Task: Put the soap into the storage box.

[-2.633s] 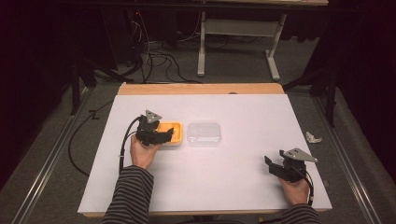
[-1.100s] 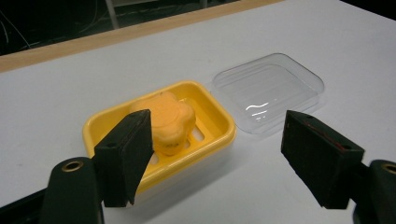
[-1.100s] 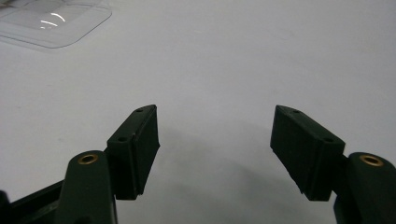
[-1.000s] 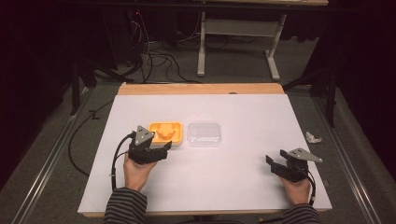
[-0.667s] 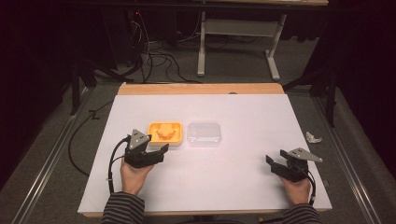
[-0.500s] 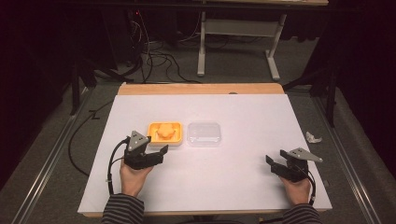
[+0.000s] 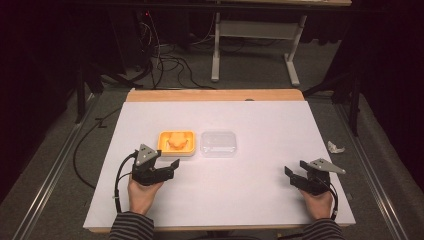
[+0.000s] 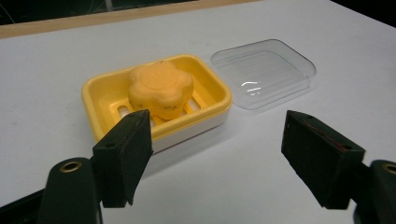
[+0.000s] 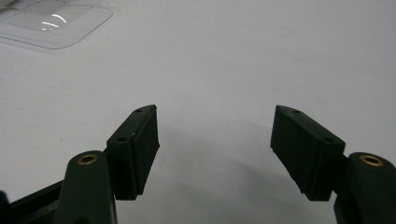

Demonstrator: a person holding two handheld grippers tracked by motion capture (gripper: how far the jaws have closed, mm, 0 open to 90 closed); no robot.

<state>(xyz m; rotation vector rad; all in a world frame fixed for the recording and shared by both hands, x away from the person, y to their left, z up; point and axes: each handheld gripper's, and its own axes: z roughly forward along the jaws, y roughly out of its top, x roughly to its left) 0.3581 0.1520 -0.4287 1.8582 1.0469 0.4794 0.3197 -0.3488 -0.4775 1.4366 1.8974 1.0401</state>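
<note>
1. Bench [image 7: 260, 200]: white top with a wooden far edge; carries everything below.

2. Left gripper [image 7: 167, 167]: held low over the bench just in front of the soap dish, jaws spread wide and empty, pointing at the dish's near wall.

3. Right gripper [image 7: 295, 175]: held near the bench's right front corner, well apart from the other things, jaws wide and empty over bare surface.

4. Soap dish [image 8: 107, 93]: yellow tray on a white base, upright, left of centre on the bench.

5. Lid [image 8: 264, 70]: clear plastic, lying flat just beside the dish on its right side, the two close or barely touching; which cannot be told.

6. Soap [image 8: 161, 88]: orange, flower-shaped, resting in the dish on the slotted floor.

Risk, as judged: the dish looks light, so an approach that is too low could push it across the bench into the lid rather than straddle it. A pinch on the soap's rounded lobes could slip. The lid is clear and thin; a jaw could slide off its edge or flex it.

Change from earlier: the left gripper was over the dish's near edge; it now sits back toward the person, clear of the dish. The right gripper, dish and lid lie as before.
</note>
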